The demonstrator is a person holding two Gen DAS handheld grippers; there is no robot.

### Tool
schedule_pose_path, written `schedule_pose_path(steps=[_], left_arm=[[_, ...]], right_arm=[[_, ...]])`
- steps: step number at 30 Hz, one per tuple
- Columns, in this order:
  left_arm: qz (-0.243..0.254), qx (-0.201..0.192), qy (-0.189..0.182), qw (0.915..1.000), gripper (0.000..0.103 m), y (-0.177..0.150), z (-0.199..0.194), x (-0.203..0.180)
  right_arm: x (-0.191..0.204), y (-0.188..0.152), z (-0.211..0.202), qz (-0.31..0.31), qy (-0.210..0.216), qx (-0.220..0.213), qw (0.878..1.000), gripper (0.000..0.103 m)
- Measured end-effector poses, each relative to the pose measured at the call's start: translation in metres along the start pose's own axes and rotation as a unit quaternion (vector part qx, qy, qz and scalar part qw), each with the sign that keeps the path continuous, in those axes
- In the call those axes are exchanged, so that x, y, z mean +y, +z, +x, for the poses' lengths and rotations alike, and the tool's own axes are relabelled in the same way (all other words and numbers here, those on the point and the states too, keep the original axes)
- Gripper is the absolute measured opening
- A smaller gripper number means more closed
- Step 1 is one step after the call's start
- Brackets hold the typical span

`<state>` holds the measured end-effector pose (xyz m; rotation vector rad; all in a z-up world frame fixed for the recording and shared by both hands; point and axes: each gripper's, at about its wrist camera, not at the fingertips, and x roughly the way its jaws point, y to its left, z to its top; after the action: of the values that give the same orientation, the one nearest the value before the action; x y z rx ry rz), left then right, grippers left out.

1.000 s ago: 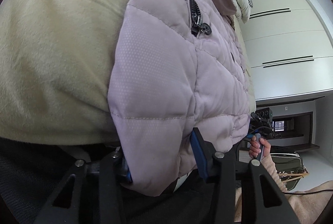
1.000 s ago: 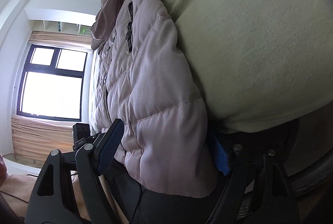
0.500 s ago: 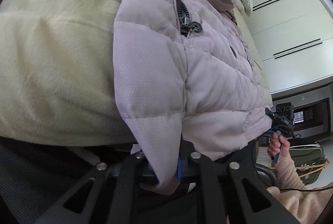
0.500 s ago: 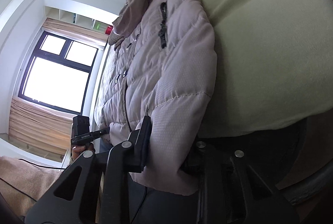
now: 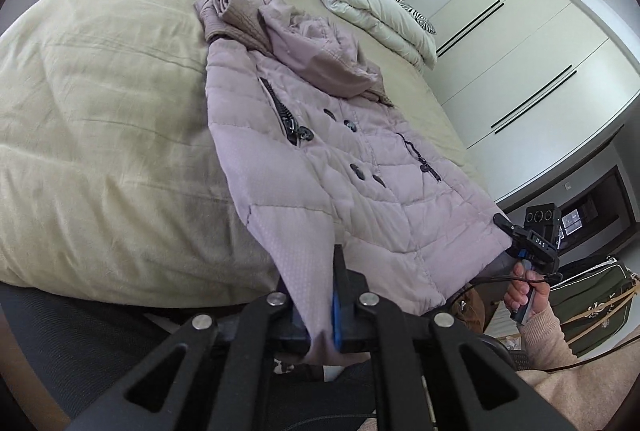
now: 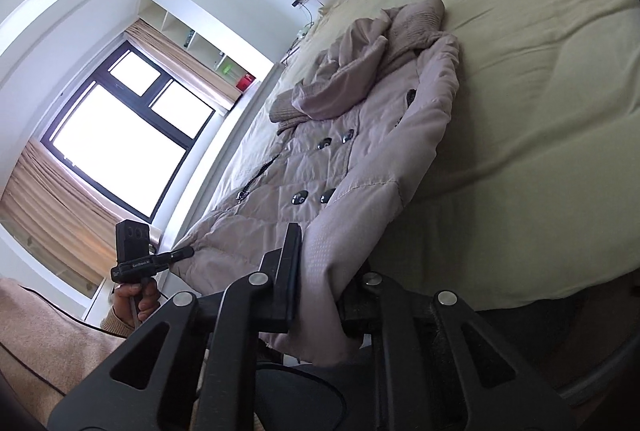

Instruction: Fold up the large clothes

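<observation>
A pale lilac quilted hooded jacket (image 5: 320, 151) lies face up along the bed, hood toward the headboard, hem at the bed's foot edge. My left gripper (image 5: 316, 307) is shut on one bottom hem corner. My right gripper (image 6: 320, 287) is shut on the other bottom hem corner, and the jacket (image 6: 340, 171) runs away from it. Each gripper shows in the other's view, the right gripper (image 5: 524, 243) and the left gripper (image 6: 176, 255), both holding the hem lifted off the edge.
The beige bedspread (image 5: 100, 111) covers a wide bed. A folded white duvet (image 5: 372, 3) lies by the headboard. White wardrobes (image 5: 540, 71) stand on one side, a window (image 6: 120, 139) on the other. A green bag (image 5: 592, 303) sits on the floor.
Both grippers closed on the hem corners and rose up and back, so the views now look down over the whole jacket and bed.
</observation>
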<state>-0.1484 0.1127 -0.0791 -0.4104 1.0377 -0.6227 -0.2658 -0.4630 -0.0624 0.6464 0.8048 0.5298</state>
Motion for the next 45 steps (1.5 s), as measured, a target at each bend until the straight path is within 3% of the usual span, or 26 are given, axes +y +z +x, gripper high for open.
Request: schedule_pose_path(steps=[5,10,14,18,22,25,29,33,37,42,45], left_arm=[[-0.024,0.001,-0.02,0.9995,0.007,-0.004,-0.011,0.004],[-0.082,-0.031,-0.077,0.9931,0.007,0.024,-0.01,0.015],[-0.086,-0.085,-0.111,0.9865,0.007,0.068,-0.027,0.018],[-0.082,-0.148,-0.135,0.9763,0.007,0.128,-0.032,0.02],[-0.041,-0.192,-0.126,0.9725,0.007,0.194,-0.028,0.012],[-0.045,-0.206,-0.12,0.97,0.007,0.248,-0.011,0.018],[-0.053,-0.219,-0.08,0.9711,0.007,0.318,0.021,0.034],[-0.064,-0.216,-0.037,0.9736,0.007,0.372,0.059,0.053],[-0.085,-0.197,0.001,0.9767,0.007,0.403,0.106,0.083],[-0.131,-0.141,0.049,0.9801,0.011,0.414,0.178,0.132],[-0.136,-0.108,0.059,0.9831,0.013,0.411,0.204,0.147]], right_arm=[[0.014,0.003,-0.008,-0.005,0.013,-0.016,1.0,0.013],[0.011,0.028,-0.001,0.019,0.042,-0.039,0.998,0.013],[0.018,0.068,0.0,0.006,0.053,-0.079,0.995,0.013],[0.017,0.131,0.004,-0.003,0.035,-0.132,0.991,0.013],[0.013,0.207,0.017,-0.01,-0.008,-0.177,0.984,0.012],[0.017,0.267,0.046,-0.033,-0.064,-0.194,0.978,0.012],[0.019,0.336,0.095,-0.064,-0.146,-0.206,0.965,0.012],[0.015,0.395,0.158,-0.104,-0.228,-0.196,0.948,0.012],[-0.013,0.442,0.223,-0.102,-0.277,-0.172,0.94,0.012],[-0.086,0.469,0.303,-0.026,-0.29,-0.121,0.949,0.012],[-0.154,0.466,0.342,0.078,-0.234,-0.078,0.966,0.014]])
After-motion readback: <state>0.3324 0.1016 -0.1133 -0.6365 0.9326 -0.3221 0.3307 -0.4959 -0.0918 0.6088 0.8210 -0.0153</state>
